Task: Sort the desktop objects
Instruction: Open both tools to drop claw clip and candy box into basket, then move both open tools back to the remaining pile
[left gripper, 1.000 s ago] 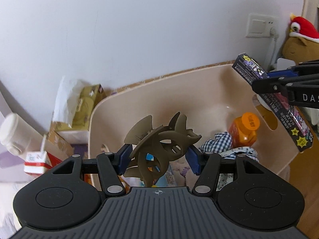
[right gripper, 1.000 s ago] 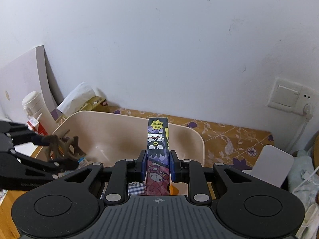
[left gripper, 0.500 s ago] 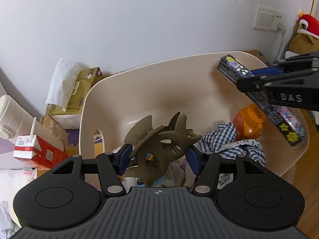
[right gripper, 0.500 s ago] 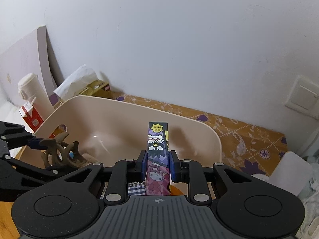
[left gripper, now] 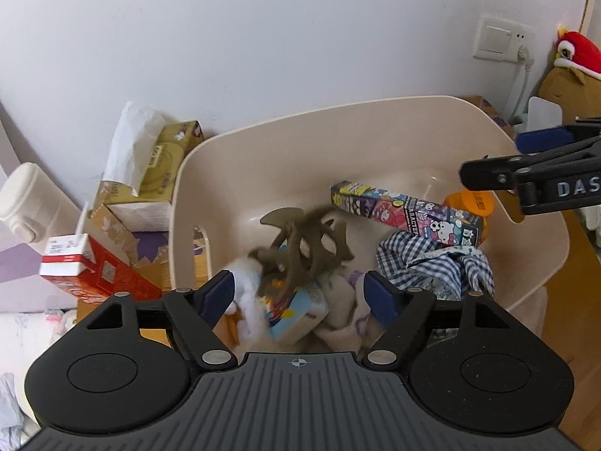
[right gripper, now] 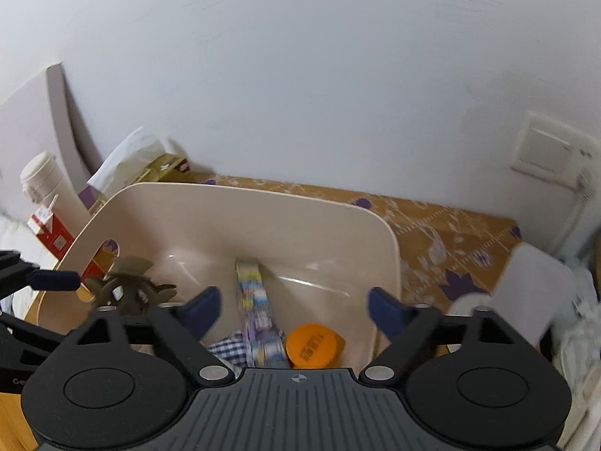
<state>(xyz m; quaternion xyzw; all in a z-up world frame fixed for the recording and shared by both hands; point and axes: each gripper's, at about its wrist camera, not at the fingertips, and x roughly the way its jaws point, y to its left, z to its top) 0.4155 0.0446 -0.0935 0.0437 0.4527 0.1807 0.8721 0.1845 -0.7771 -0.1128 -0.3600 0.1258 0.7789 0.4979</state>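
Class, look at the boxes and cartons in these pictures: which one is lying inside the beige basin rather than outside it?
The long cartoon-printed box. It lies in the basin beside the checked cloth; the tissue box and red carton sit outside.

The right gripper (right gripper: 293, 306) hangs over the beige bin (right gripper: 263, 203), jaws opening, nothing pressed between its blue pads. A blurred cartoon-printed box (right gripper: 253, 300) lies below at 12 o'clock, an orange lid (right gripper: 311, 345) at 5, and a brown hair claw (right gripper: 129, 289) at 9.
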